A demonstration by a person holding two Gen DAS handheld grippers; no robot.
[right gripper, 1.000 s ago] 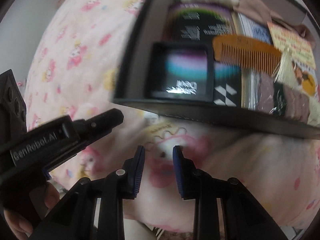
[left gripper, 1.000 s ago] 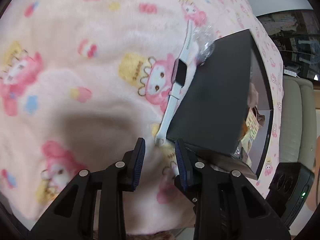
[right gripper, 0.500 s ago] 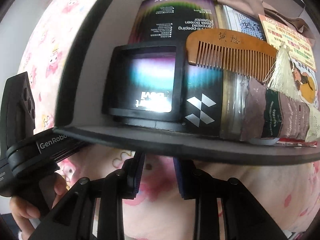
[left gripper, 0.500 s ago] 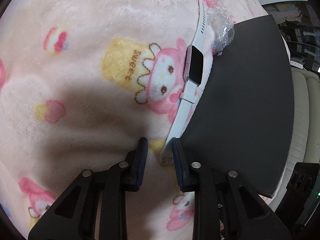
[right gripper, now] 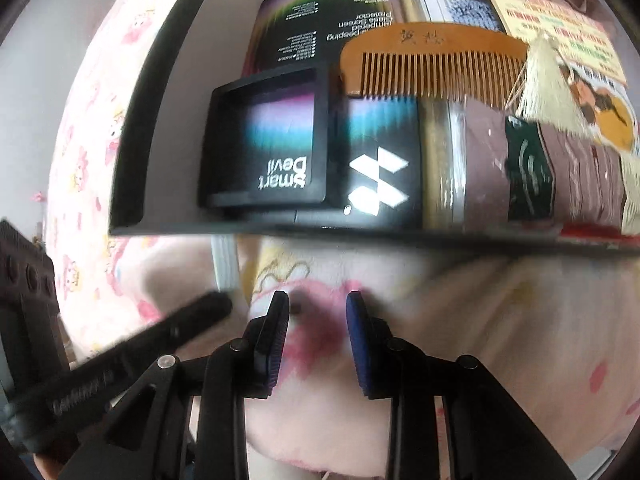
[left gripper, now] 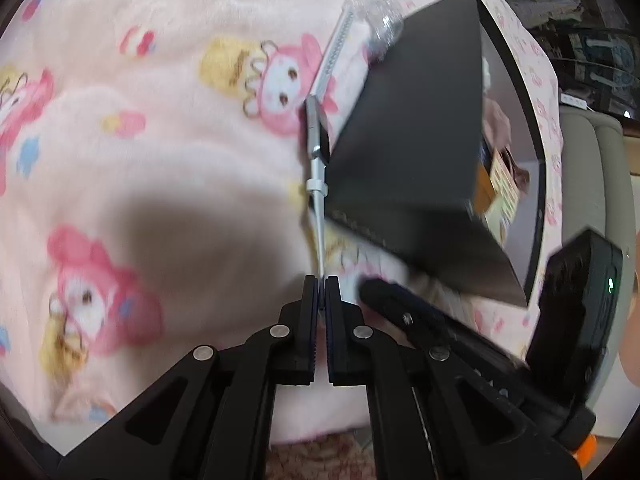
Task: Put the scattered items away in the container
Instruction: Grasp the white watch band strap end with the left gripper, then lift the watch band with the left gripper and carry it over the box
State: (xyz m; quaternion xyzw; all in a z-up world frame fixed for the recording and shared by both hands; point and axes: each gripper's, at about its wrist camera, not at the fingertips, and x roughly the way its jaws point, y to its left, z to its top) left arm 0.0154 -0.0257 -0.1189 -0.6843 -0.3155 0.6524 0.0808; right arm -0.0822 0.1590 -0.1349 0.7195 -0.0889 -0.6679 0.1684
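1. Two grippers are in our hands. Our left gripper (left gripper: 321,280) has its jaws pinched together on the tip of a white smartwatch (left gripper: 318,136) strap.
2. From that pinch, the watch runs straight away from us, turned on edge, with its dark screen facing the container. Its far strap end lies on the blanket beside a crinkled clear plastic wrapper (left gripper: 382,20).
3. The watch runs along the outer wall of the black container (left gripper: 412,132), just beside it and outside it.
4. Our right gripper (right gripper: 317,300) hovers over the blanket with its jaws apart and nothing between them, just in front of the container's near wall (right gripper: 280,229).
5. Inside the container, in the right wrist view, we see a black box (right gripper: 266,148) printed "Smart Devil", a wooden comb (right gripper: 436,64) with a cream tassel (right gripper: 548,84), a dark screen-protector package (right gripper: 324,20) and brown wrapped packets (right gripper: 580,176).
6. Everything rests on a fluffy pink blanket (left gripper: 160,128) printed with cartoon rabbits.
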